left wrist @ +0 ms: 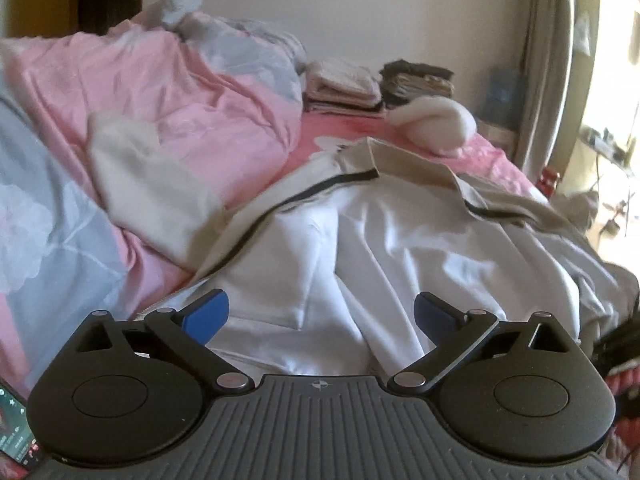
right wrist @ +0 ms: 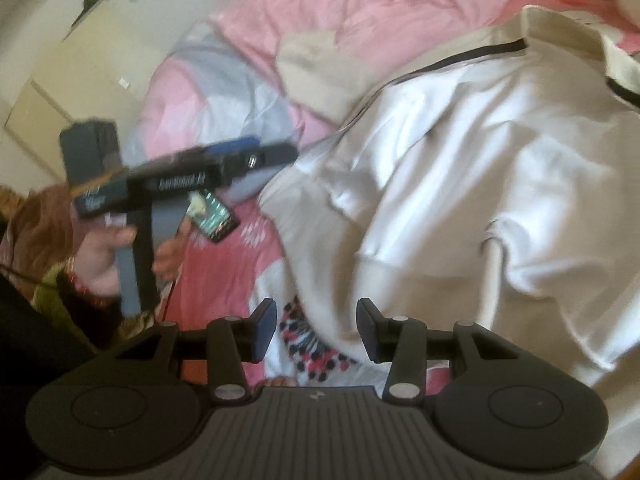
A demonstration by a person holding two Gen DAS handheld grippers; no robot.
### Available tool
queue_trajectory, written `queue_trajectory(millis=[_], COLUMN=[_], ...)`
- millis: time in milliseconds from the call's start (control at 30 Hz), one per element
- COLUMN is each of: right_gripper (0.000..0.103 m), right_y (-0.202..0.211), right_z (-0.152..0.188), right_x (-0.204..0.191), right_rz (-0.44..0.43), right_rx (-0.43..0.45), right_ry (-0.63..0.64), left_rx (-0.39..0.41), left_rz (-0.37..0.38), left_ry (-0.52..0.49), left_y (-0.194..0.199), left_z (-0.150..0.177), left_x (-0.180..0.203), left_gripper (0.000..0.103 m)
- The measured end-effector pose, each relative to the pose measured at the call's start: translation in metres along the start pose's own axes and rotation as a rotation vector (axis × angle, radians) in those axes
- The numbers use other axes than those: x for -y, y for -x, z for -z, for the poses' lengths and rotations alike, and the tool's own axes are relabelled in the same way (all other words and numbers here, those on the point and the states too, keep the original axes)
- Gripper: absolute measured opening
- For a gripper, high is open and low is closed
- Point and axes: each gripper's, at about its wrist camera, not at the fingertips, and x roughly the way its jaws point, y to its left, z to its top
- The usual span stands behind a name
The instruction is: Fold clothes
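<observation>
1. Pink bed sheet [left wrist: 496, 160] carries a rumpled pink-and-grey quilt [left wrist: 160, 92]
2. White zip-up jacket with dark piping [left wrist: 400, 232] lies crumpled on the sheet, beside the quilt
3. Left gripper [left wrist: 320, 314] jaws wide apart, nothing held, over the jacket
4. Right gripper [right wrist: 316, 328] jaws half open, empty, at the jacket's edge

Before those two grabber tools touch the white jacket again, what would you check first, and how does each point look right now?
1. Left gripper fingers spread wide, nothing between them: ok.
2. Right gripper fingers part open, only bedding seen past them, nothing pinched: ok.
3. White jacket lying flat for a fold: not ok, it is rumpled with deep creases.
4. Collar and dark zipper line visible for orientation: ok.
5. Cream garment clear of the jacket: cannot tell, their edges seem to meet.
6. Phone clear of the jacket: ok, it lies on the pink bedding beside it.
</observation>
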Motion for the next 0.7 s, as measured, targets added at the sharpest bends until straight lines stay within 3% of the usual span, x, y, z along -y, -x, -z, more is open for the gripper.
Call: queue_trajectory(millis=[200, 300, 433, 533, 700], right_gripper=[0.047, 0.047, 0.047, 0.045, 0.039], right_y=[0.024, 0.038, 0.045, 0.038, -0.005], right_z=[-0.009, -0.019, -0.045, -0.072, -0.118], right_x=[0.027, 0.046, 0.077, 0.094, 0.096], right_rz=[0.106, 0.201, 0.328, 0.400, 0.505], right_rx=[0.108, 0.144, 0.152, 0.145, 0.096], right_ry=[-0.098, -0.117, -0.126, -0.084, 0.145], left_rx=[-0.033, -0.070, -0.129, -0.158, -0.155], left_rz=[0.035, 0.054, 0.023, 0.003, -0.001], left_ry=[-0.009, -0.010, -0.028, -0.028, -0.026], left_y=[-0.021, -0.041, -0.076, -0.100, -0.126], left_z=[-0.004, -0.013, -0.026, -0.033, -0.036], left_x=[-0.001, -0.004, -0.005, -0.002, 0.002], left_gripper=[0.101, 0.101, 0.101, 0.100, 0.094])
